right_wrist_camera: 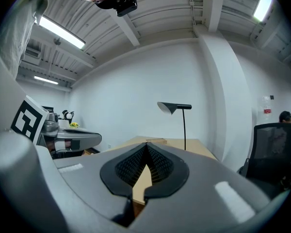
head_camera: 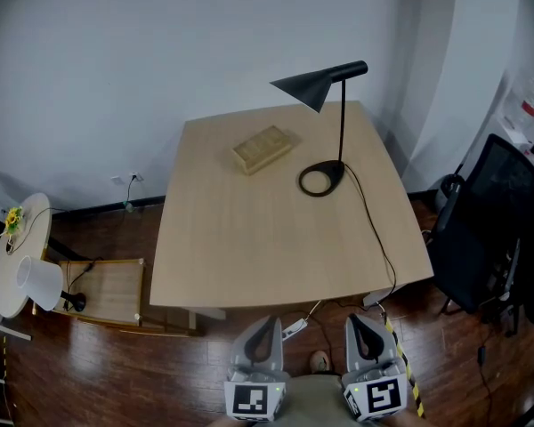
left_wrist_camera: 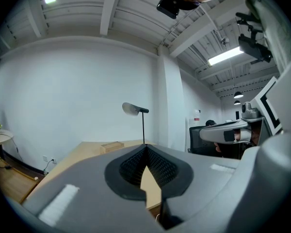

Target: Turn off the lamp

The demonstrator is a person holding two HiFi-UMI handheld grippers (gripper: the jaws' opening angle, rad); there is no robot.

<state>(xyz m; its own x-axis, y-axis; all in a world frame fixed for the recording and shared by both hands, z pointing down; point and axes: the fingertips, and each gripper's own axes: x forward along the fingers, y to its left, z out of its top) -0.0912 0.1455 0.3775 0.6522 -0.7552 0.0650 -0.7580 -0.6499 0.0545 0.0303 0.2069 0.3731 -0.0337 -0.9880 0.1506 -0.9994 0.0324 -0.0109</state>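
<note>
A black desk lamp stands on the far right of the light wooden table (head_camera: pixel 249 247). Its cone shade (head_camera: pixel 307 85) points left, and its ring base (head_camera: pixel 321 179) rests on the tabletop. A black cable (head_camera: pixel 374 229) runs from the base over the table's near right edge. I cannot tell whether the lamp is lit. Both grippers hover below the near table edge, far from the lamp. The left gripper (head_camera: pixel 269 324) and the right gripper (head_camera: pixel 356 320) are shut on nothing. The lamp (left_wrist_camera: pixel 136 109) rises beyond the shut left gripper (left_wrist_camera: pixel 145 147), and the lamp (right_wrist_camera: pixel 174 107) shows again beyond the shut right gripper (right_wrist_camera: pixel 146 144).
A flat wooden box (head_camera: pixel 264 148) lies left of the lamp. A black office chair (head_camera: pixel 481 229) stands right of the table. On the left are a round white side table (head_camera: pixel 18 247), a white shade (head_camera: pixel 43 283) and a low wooden shelf (head_camera: pixel 107 292). A power strip (head_camera: pixel 294 329) lies on the floor.
</note>
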